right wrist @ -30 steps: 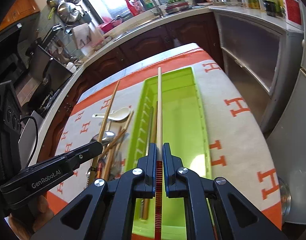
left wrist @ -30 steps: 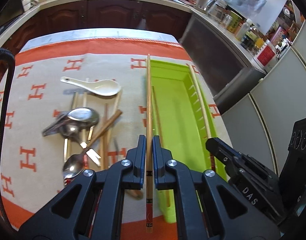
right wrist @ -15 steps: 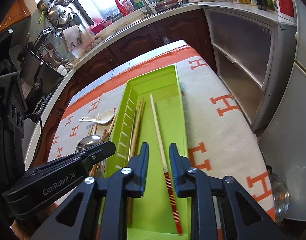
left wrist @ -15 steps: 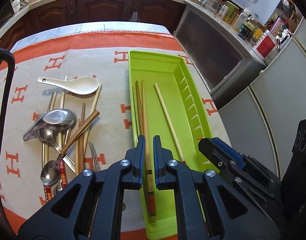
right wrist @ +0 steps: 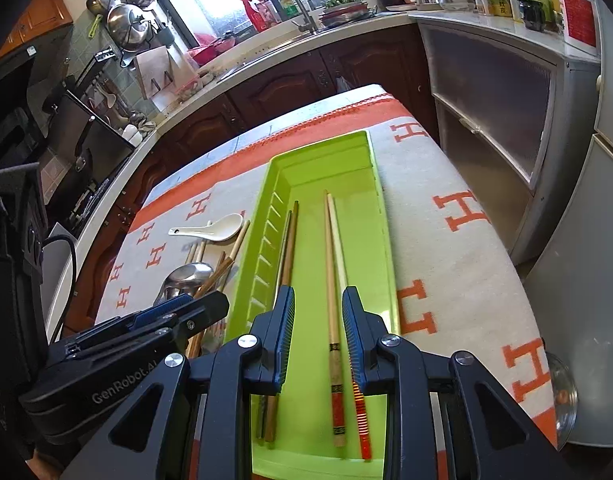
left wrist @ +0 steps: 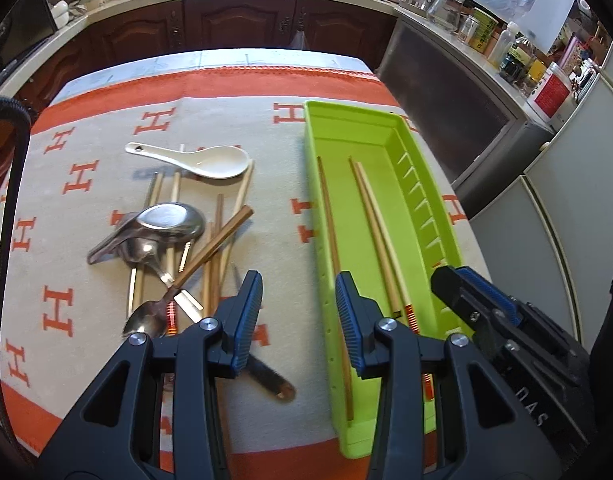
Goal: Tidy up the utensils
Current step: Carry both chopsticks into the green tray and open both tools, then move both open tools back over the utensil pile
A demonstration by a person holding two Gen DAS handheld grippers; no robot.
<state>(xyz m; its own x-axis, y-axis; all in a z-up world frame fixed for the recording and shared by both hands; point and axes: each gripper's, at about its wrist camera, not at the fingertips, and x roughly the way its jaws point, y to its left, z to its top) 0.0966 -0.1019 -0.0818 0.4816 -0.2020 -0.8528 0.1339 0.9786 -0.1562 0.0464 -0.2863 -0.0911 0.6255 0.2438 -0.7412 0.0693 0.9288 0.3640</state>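
A long lime-green tray (left wrist: 390,128) (right wrist: 380,216) lies on the orange-and-cream cloth. Inside it lie a pale chopstick pair with red ends (right wrist: 335,280) (left wrist: 376,220) and darker chopsticks (right wrist: 288,248) (left wrist: 330,224) along the ribbed side. My left gripper (left wrist: 298,312) is open and empty above the tray's left wall. My right gripper (right wrist: 318,332) is open and empty over the tray's near end. Left of the tray a pile holds a white ceramic spoon (left wrist: 202,160) (right wrist: 216,227), metal spoons (left wrist: 166,224), a fork and more chopsticks (left wrist: 226,232).
The cloth (left wrist: 106,152) covers a table that ends close to the tray's right side. Dark wooden cabinets (left wrist: 234,24) and a counter with a sink stand behind. A grey cabinet (right wrist: 486,92) with jars on top stands to the right.
Both grippers have opened and drawn back. The chopstick each one held a second ago now lies in the green tray.
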